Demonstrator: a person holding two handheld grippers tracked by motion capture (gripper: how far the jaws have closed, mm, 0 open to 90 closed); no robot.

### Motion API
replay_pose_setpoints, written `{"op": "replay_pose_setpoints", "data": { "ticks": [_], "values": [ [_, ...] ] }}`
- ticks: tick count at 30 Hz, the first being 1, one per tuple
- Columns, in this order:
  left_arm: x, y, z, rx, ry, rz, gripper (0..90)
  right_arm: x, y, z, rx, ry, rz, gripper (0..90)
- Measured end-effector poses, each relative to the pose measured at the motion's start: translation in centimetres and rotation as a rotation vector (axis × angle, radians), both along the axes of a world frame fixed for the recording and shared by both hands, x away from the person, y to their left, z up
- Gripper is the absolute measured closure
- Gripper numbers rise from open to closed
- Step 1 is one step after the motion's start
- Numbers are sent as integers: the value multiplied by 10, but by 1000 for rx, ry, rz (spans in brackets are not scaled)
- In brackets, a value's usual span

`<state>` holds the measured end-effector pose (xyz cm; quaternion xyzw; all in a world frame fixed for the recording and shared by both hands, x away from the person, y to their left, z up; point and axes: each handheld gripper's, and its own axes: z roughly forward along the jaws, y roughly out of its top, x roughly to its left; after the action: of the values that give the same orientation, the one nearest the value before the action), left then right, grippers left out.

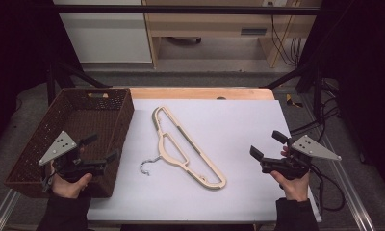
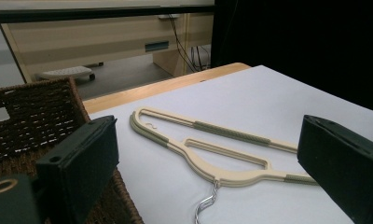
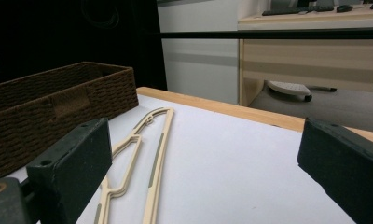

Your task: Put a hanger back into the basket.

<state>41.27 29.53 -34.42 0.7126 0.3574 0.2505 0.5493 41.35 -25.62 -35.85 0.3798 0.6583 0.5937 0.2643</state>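
A cream plastic hanger [image 1: 186,149] with a metal hook [image 1: 149,165] lies flat on the white sheet, running diagonally from back left to front right. To its left stands a dark brown wicker basket [image 1: 114,126], nothing visible inside. My left gripper [image 1: 103,148] hovers over the basket's front right corner, jaws open and bare. Far to the right of the hanger, my right gripper [image 1: 268,145] is held open near the sheet's edge, nothing in it. The hanger [image 2: 212,154] lies ahead between the left jaws' line of sight, and the hanger [image 3: 142,154] also lies ahead of the right jaws.
The white sheet [image 1: 229,125] covers a wooden table whose back edge [image 1: 200,92] shows bare. Black frame bars and cables [image 1: 320,120] stand at the right. A cabinet and desk sit behind on the floor.
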Motion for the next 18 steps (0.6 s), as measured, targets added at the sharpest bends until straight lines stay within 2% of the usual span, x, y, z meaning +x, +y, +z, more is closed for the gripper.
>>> {"op": "replay_pose_setpoints", "data": {
  "ticks": [12,18],
  "values": [
    [13,-32,3,38,17,-52,74,2,7,-2,-21,11,17,32],
    [20,-51,0,71,44,-87,77,1,11,0,-26,5,30,32]
  ]
}}
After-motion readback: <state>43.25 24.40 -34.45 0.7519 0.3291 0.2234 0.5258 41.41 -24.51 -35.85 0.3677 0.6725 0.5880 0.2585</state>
